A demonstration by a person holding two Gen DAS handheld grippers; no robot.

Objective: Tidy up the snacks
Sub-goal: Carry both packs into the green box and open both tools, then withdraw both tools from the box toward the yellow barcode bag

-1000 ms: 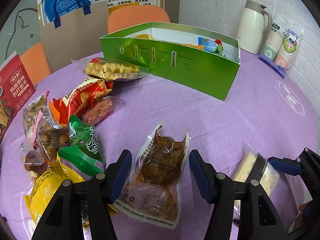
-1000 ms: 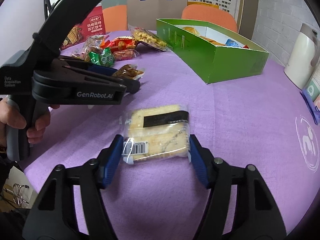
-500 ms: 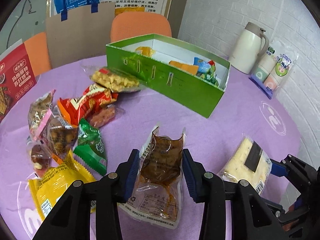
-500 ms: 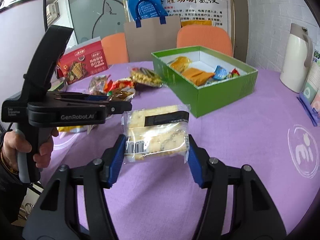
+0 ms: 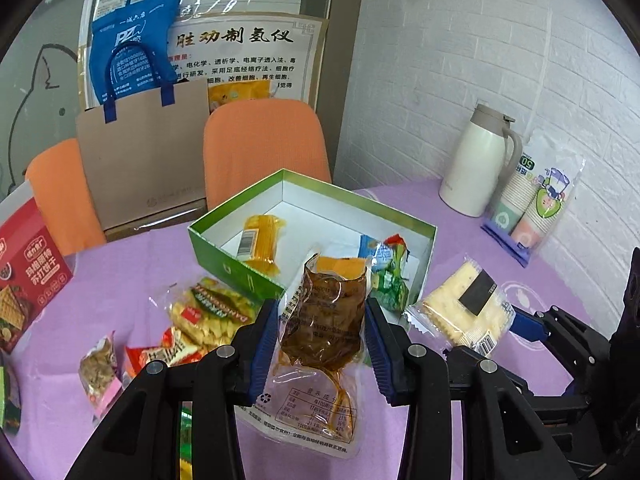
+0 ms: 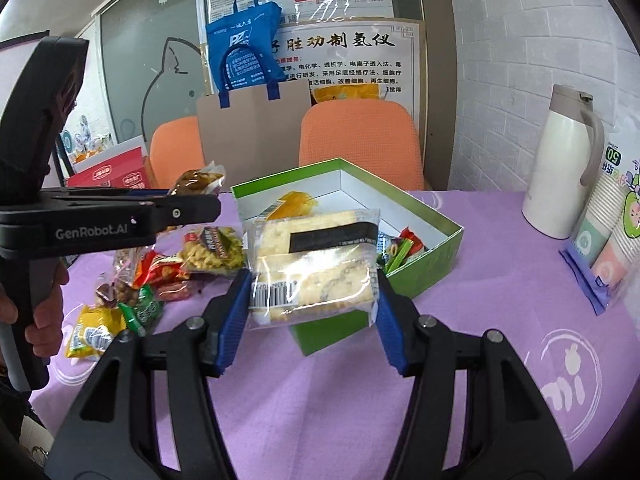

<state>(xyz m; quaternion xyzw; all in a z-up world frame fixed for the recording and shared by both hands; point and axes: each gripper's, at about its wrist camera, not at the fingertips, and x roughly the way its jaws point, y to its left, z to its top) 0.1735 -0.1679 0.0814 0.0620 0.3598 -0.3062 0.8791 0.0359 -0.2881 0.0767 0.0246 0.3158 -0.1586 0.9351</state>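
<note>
The purple table (image 6: 500, 280) fills the view, and on it sits the open green box (image 6: 420, 276) with a few snacks already inside: a yellow packet (image 5: 260, 240) against the far wall, and a blue-green wrapper (image 5: 384, 268) in the near corner. So the job looks partly done. A heap of loose packets (image 6: 160, 268) waits on the cloth to the left, and that is the bulk of what remains.

Now the tongs. The left gripper (image 5: 322, 344) is clamped on a clear pouch of brown food (image 5: 324, 316), held up in the air just in front of the box. The right gripper (image 6: 312, 300) is closed around a wrapped cake slice (image 6: 316, 264), also aloft near the box's front corner.

A second ago both packs lay flat on the table between wide jaws; since then both have been pinched, lifted and carried toward the box.
</note>
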